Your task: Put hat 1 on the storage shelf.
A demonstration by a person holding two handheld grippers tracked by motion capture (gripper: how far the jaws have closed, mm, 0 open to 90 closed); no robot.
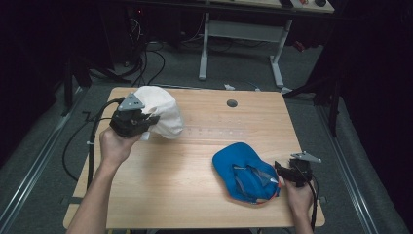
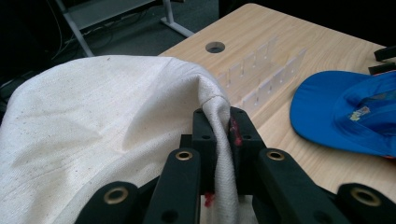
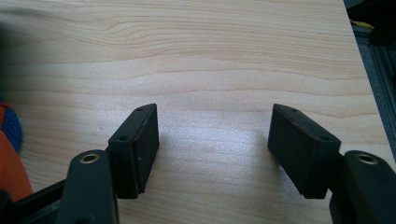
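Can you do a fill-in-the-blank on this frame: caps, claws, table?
1. The left claw is shut on the ____ cap.
2. The right claw stands ____, with bare wood between its jaws.
3. The blue cap lies on the table with its inside facing ____.
4. The table has a round ____ near its far edge.

Missing words: white; open; up; hole

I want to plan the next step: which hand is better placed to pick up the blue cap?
Right. The right tongs stand open beside the blue cap; the left tongs are shut on the white cap.
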